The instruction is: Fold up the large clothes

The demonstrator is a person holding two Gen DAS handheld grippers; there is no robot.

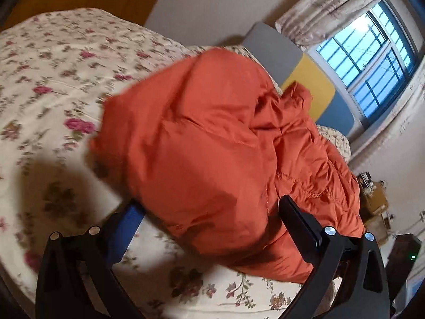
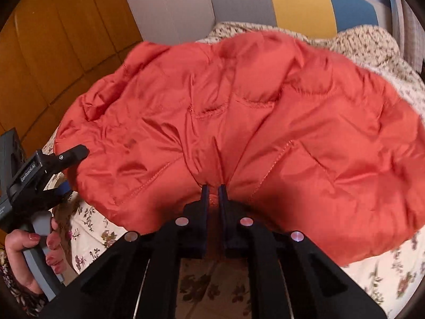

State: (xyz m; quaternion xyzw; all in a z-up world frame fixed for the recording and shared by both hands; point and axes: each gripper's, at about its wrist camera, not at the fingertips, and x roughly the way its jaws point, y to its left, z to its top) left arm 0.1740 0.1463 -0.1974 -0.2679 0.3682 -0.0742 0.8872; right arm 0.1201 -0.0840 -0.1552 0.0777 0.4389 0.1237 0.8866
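I am looking along two sets of tongs at an orange padded jacket [image 2: 239, 111] lying in a puffy heap on a bed with a floral sheet [image 1: 53, 79]

The right tongs [image 2: 213, 194] are clamped together on a pinch of the jacket's near edge, and the fabric is gathering into tight creases that are fanning out from the pinch. I am judging that this grip is there to lift or drag that edge so it can be laid over the rest of the garment

The left tongs [image 1: 209, 212] are standing wide apart, one finger on each side of the jacket's near left corner, with the cloth bulging between them but not squeezed. From the right wrist view the left tongs [image 2: 71, 170] are showing at the jacket's left edge, held by a hand [image 2: 34, 260] on a grey handle. I am reading this as the left side getting ready to take hold, so that both corners can move as a pair

The jacket is sitting near the middle of the bed, well short of the far headboard [image 2: 300, 2] with its grey, yellow and blue panels. A window [image 1: 372, 53] with curtains is on the far right. The left view is blurred, so fine detail of the corner is not clear
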